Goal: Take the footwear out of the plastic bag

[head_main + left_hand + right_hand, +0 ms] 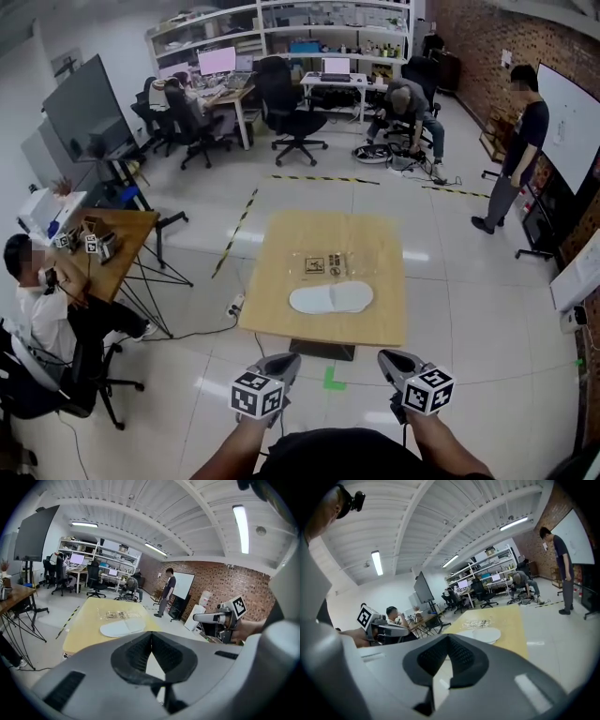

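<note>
Head view first: the wooden table (281,319) stands out on the open floor, well ahead of both tools. On it lies a pair of white slippers (330,298), flat, side by side, toward the near edge. Just behind them, touching or nearly so, sits a clear plastic bag (328,263) with small printed cards showing through. Whether any plastic wraps the slippers themselves, I cannot tell from here. The left gripper (284,360) and the right gripper (394,360) hang low at the bottom of the picture, short of the table, apart from each other, both pointing forward. A standing person (520,141) waits off to the right by a whiteboard.

Over to the left gripper view: its jaws are pressed together, the dark pads meeting in a point, and nothing sits between them. The table and slippers lie beyond the tips, up and to the left, and the other tool shows at the right edge.

Right gripper view now: same story, jaws fully closed on nothing. The slippers rest on the table past the tips, slightly right, with the plastic bag farther back.
</note>
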The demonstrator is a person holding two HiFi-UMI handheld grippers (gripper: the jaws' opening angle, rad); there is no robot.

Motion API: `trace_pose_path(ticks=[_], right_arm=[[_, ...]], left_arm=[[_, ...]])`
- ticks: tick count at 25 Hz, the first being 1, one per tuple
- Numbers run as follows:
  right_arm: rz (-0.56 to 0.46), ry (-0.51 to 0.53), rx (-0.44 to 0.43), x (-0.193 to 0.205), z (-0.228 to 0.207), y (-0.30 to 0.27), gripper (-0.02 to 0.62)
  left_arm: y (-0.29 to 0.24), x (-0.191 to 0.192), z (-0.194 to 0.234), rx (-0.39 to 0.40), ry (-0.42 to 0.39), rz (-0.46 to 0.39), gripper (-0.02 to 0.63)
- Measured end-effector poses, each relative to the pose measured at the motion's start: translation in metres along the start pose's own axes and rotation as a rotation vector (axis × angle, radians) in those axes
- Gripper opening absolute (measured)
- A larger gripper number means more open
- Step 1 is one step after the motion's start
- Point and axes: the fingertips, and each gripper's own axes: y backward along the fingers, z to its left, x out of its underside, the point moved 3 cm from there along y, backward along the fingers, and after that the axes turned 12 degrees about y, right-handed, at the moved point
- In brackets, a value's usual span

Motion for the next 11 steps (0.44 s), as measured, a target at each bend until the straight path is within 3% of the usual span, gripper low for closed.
trace_pose_path(ticks=[11], right_arm=[[0.112, -0.017, 0.012, 0.015, 0.021, -0.001, 0.000]], left_arm=[[-0.001, 0.013, -0.005, 0.061, 0.025, 0.078, 0.008]])
